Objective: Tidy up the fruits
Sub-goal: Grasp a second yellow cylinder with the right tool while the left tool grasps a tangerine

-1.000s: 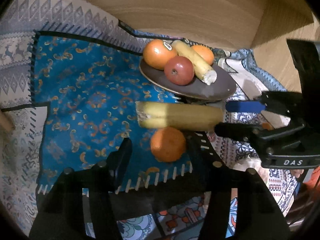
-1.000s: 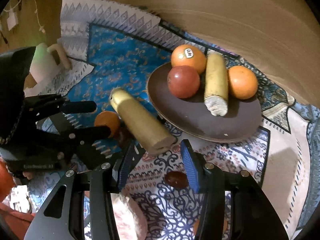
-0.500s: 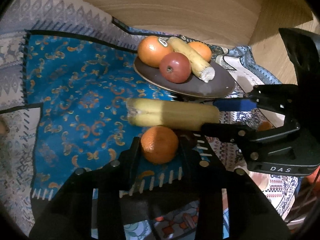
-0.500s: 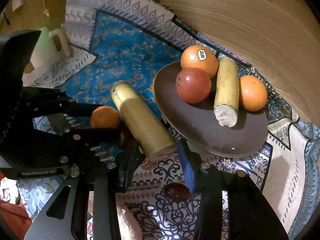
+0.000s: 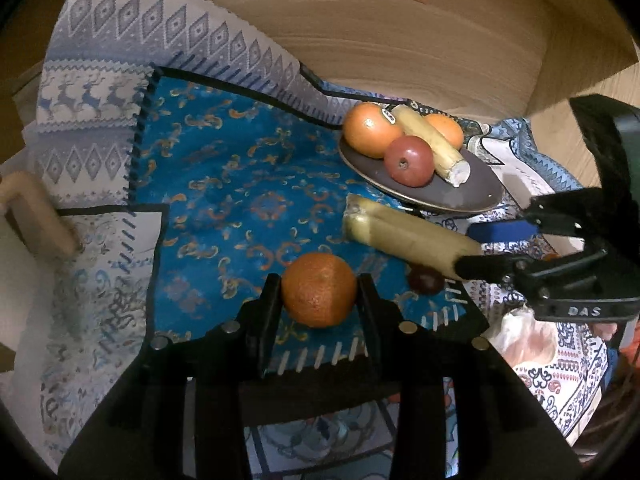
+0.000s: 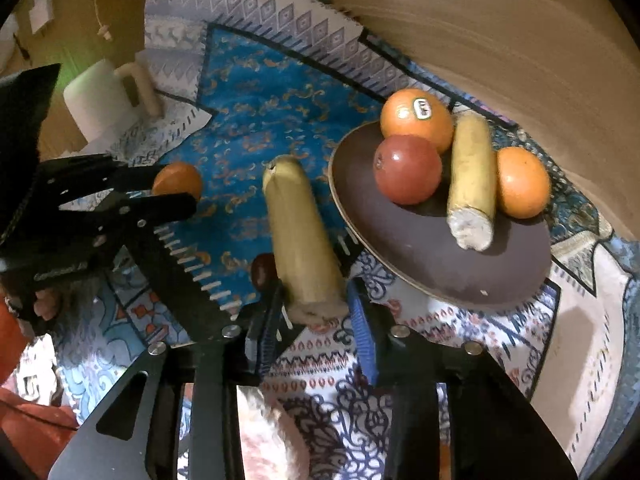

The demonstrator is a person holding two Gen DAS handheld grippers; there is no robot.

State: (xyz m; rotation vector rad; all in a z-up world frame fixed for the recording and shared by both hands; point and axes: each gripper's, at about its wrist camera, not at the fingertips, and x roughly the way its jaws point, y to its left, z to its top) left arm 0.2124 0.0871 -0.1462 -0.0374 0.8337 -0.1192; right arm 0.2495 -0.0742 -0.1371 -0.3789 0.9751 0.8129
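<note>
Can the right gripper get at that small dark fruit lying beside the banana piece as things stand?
Probably not yet. The right gripper is shut on the banana piece, so it has no free grip. The small dark fruit lies on the cloth just left of the banana, partly hidden behind a finger.

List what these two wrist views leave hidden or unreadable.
- Orange sticker: right view, print too small to read.
- Dark fruit: right view, half hidden behind the long yellow fruit; kind unclear.
- Far orange: left view, mostly behind the plated yellow fruit.
- White cylinder: left view, cut by the edge.
- Pink thing: right view, blurred, behind the right gripper.
</note>
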